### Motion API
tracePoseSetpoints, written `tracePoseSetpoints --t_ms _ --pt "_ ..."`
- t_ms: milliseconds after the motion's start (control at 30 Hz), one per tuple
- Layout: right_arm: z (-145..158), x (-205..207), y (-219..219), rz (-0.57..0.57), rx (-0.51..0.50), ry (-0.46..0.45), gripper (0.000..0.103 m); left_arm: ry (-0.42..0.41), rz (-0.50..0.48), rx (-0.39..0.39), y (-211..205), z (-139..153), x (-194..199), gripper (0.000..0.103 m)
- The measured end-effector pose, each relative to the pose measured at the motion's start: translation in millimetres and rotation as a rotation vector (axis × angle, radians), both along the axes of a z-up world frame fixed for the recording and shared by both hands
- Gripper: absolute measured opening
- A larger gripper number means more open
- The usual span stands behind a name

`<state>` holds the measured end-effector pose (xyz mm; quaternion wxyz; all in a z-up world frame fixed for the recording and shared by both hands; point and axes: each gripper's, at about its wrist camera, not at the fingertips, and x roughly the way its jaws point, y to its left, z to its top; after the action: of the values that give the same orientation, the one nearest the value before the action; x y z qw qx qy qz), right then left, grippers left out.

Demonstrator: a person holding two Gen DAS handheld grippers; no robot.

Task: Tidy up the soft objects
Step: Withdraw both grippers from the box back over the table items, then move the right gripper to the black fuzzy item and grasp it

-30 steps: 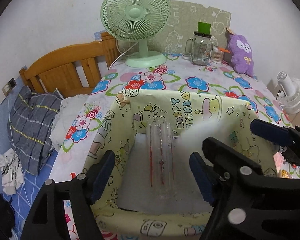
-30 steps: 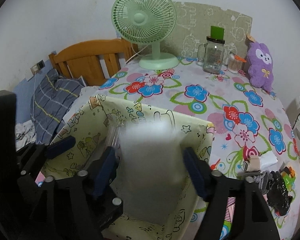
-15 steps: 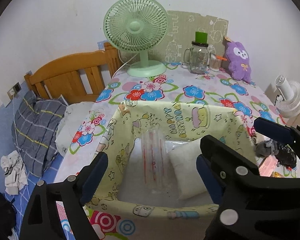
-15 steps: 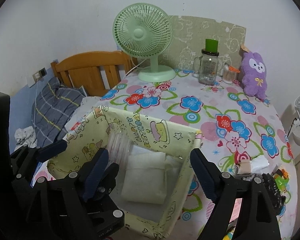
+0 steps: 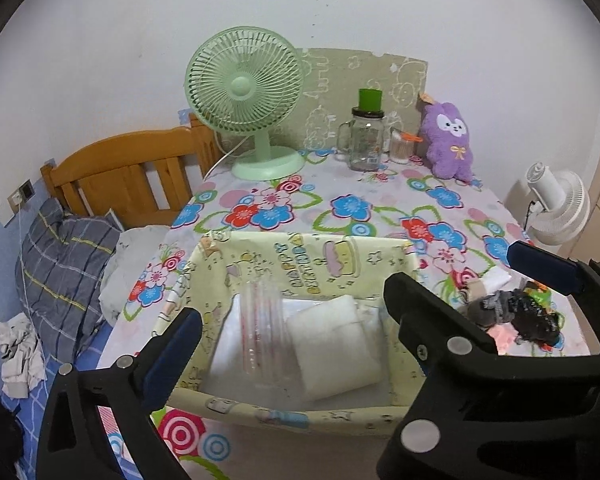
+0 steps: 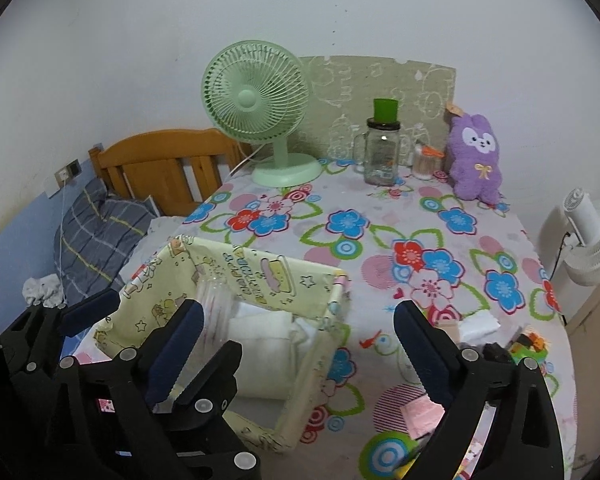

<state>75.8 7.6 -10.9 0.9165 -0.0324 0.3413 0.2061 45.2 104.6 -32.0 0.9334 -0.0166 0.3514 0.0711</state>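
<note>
Both tongs, left [image 5: 292, 320] and right [image 6: 296, 328], have just spread wide, gripping nothing. Below them a folded white cloth [image 5: 334, 346] lies flat inside the yellow cartoon-print box [image 5: 300, 258], beside a clear bag [image 5: 258, 328].

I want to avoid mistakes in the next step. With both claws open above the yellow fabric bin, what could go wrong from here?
1. The white folded cloth leans on the clear plastic cups in the yellow bin; another item could tip them.
2. The bin sits near the table edge; a push from the left claw may slide it off.
3. The right claw, jaws just opened, could snag the soft bin wall.
</note>
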Motion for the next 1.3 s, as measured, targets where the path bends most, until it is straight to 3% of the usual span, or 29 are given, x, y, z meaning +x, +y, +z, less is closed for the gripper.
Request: tracePoseSetpoints --t_ms 300,633,933,1300 --pt "11.7 -7.0 -26.2 -0.035 0.033 -0.015 0.100 -0.024 -0.015 0.001 -23.8 13.7 -5.5 0.103" --pt "25.5 -19.7 -55.7 -0.088 0.012 -0.091 0.103 -0.080 -0.026 0.017 -52.0 23.2 -13.4 0.103" --pt "28.5 -28.0 -80.6 -0.169 -0.019 -0.122 0.103 -0.052 -0.060 -0.004 -73.3 21.2 -11.0 0.103" --pt "17.6 -33.4 -112.8 -0.176 -0.009 -0.092 0.103 -0.065 -0.114 -0.006 -105.4 12.6 -15.8 0.103"
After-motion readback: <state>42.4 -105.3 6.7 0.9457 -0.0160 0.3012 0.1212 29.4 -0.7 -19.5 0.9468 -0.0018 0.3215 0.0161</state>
